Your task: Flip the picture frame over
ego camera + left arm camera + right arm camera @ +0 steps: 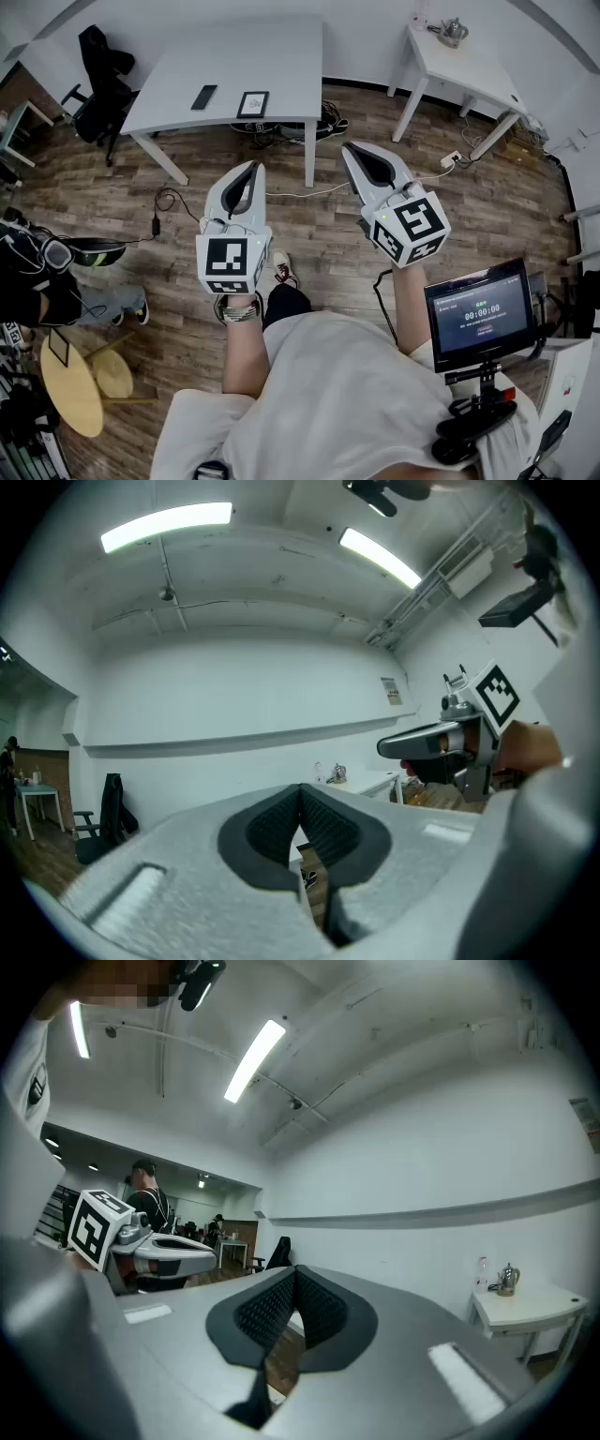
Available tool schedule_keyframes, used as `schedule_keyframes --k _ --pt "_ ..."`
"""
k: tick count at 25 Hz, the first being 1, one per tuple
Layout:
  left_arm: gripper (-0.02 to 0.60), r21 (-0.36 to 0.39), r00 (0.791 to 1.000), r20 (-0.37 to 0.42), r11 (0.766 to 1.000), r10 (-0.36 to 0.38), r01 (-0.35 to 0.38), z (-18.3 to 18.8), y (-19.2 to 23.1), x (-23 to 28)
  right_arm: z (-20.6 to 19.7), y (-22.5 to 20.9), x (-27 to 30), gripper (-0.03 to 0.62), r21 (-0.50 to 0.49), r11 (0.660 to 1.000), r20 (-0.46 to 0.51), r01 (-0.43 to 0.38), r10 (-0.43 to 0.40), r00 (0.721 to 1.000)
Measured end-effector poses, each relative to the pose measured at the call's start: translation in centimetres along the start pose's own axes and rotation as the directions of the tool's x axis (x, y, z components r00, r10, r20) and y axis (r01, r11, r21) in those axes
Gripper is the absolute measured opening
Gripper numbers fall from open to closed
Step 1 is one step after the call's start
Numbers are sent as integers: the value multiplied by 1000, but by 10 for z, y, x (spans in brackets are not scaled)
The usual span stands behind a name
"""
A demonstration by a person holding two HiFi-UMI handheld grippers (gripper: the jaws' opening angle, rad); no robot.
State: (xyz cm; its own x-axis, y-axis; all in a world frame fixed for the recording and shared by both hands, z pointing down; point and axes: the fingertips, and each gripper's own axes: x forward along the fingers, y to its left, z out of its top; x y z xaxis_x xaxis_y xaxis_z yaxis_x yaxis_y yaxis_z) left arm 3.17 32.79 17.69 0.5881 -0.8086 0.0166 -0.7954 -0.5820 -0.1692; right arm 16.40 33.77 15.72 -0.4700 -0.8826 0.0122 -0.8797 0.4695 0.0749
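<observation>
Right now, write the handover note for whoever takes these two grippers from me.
Left gripper: shut, empty, held level over the floor, short of the table.
Right gripper: shut, empty, level, beside the left one.
Picture frame: lies flat on the white table near its front edge, with a dark phone to its left. Nothing touches it.
Done: nothing yet; the frame has not been flipped.
Left to do: step up to the table, open a gripper, probably take the frame by an edge, turn it over and set it down.
</observation>
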Motion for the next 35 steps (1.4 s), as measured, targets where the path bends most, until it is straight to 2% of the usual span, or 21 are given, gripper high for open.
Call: schedule_keyframes --k 4,8,12,15,27,32,35 --pt "3 -3 1000 -1 1000 0 0 2 8 4 5 -2 3 2 1 1000 20 9 -9 1000" --pt "3 -6 1000 -17 1000 0 0 -11 18 24 -3 -11 20 2 -50 999 9 10 -10 1000" --pt "3 -22 998 -66 1000 -10 9 -43 53 72 -20 -33 73 2 -65 998 -27 4 -6 1000" --pt "3 -32 997 -81 999 -5 2 -57 77 94 -32 -40 107 3 -64 997 -55 -34 30 998" --pt "3 -39 993 -121 999 1 -6 -87 183 172 -54 -62 246 3 -66 996 -143 -67 57 988" --pt "3 2 988 -150 1000 29 -29 -95 225 195 -65 -67 295 26 -69 994 -184 -83 69 981" --pt "3 2 987 -157 999 45 -45 -102 251 201 -72 -63 324 40 -66 993 -203 -98 82 976"
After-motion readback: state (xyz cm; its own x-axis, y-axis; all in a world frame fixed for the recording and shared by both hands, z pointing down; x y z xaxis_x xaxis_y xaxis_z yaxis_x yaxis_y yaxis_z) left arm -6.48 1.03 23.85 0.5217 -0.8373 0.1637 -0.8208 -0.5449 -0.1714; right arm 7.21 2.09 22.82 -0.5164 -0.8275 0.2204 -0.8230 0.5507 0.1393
